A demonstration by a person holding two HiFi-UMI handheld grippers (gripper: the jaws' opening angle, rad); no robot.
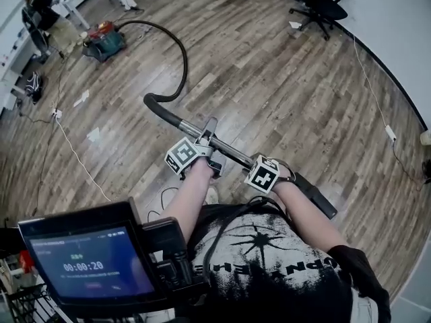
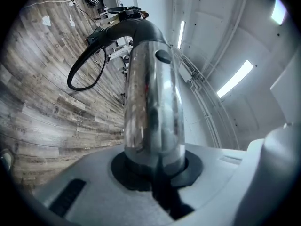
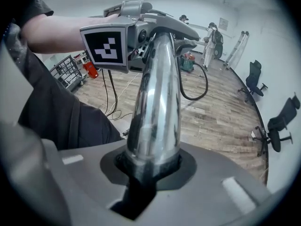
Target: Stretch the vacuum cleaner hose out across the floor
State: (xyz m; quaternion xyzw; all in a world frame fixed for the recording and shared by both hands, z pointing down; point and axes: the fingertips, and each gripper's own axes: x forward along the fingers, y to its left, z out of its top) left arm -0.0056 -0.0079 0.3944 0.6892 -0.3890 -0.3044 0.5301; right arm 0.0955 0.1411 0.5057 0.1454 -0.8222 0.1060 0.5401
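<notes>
A shiny metal vacuum tube is held level above the wood floor, and both grippers are clamped on it. My left gripper is shut on the tube near its black curved handle. My right gripper is shut on the tube further back, near the black end piece. The black hose curves from the handle across the floor to the red and teal vacuum cleaner at the far left. The hose still lies in a loop, and the hose also shows behind the left gripper's marker cube.
A person stands beside the vacuum cleaner by white desks. Black office chairs stand at the far right wall. A white cable runs across the floor at left. A screen on a cart is at the bottom left.
</notes>
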